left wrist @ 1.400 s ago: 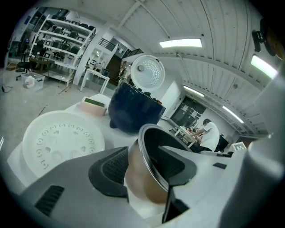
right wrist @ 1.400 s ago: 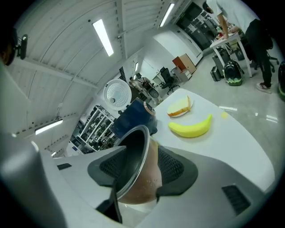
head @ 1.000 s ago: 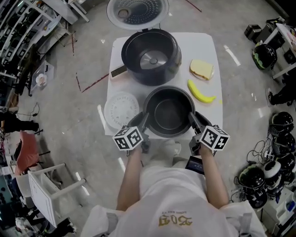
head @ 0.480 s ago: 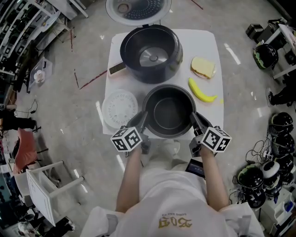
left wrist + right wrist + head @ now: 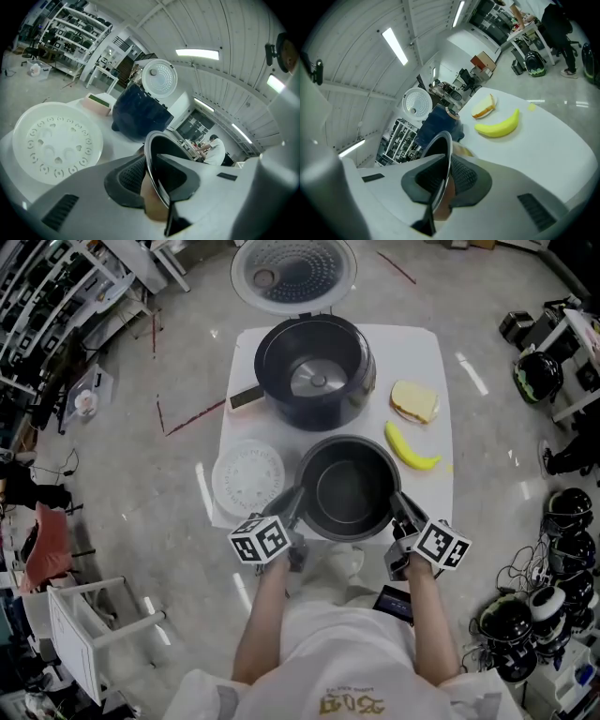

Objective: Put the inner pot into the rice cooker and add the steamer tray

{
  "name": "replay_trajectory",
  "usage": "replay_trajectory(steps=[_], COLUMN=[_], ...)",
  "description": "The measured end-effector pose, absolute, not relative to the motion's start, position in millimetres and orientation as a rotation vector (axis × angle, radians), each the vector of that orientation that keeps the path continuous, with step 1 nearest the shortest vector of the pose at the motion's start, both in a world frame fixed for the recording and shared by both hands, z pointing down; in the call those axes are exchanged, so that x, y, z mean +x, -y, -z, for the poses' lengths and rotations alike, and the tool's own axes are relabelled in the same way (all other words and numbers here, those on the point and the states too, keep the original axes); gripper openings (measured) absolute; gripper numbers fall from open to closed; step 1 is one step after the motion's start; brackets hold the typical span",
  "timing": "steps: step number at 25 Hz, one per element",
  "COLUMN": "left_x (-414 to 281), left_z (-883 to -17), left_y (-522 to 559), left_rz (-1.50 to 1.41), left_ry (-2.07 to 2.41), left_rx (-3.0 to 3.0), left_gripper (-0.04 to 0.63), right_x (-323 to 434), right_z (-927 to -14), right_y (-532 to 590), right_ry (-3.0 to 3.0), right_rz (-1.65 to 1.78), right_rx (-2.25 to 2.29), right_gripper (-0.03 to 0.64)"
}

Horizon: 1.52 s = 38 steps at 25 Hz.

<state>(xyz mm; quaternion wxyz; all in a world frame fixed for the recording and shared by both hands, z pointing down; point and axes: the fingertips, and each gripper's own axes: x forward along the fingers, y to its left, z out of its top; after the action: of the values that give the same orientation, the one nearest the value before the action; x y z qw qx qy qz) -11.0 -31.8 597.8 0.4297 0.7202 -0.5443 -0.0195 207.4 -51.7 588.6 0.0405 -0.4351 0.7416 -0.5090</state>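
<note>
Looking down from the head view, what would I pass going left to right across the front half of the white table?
White steamer tray → dark inner pot → yellow banana.

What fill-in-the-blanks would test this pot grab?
Left gripper and right gripper are each shut on the ____ of the inner pot.
The lid of the rice cooker stands ____.
The steamer tray lies on the table at the pot's ____ in the head view.
Missing: rim; open; left.
Both grippers' jaws have just been closing on that rim.
</note>
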Motion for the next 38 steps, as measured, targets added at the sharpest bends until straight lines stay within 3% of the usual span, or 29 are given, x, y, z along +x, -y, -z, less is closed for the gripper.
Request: replay_trajectory(steps=[38], left_x=[-14.0], left_z=[-451.6], left_y=[67.7], left_rz=[0.284], left_ry=[1.327], left_rx=[1.991], left_gripper=[0.080], right_x=[207.6], right_z=[-435.1], right_y=[76.5], right_ry=[-2.266], right_rz=[1.241], right_rx=[-1.205], right_gripper=[0.043])
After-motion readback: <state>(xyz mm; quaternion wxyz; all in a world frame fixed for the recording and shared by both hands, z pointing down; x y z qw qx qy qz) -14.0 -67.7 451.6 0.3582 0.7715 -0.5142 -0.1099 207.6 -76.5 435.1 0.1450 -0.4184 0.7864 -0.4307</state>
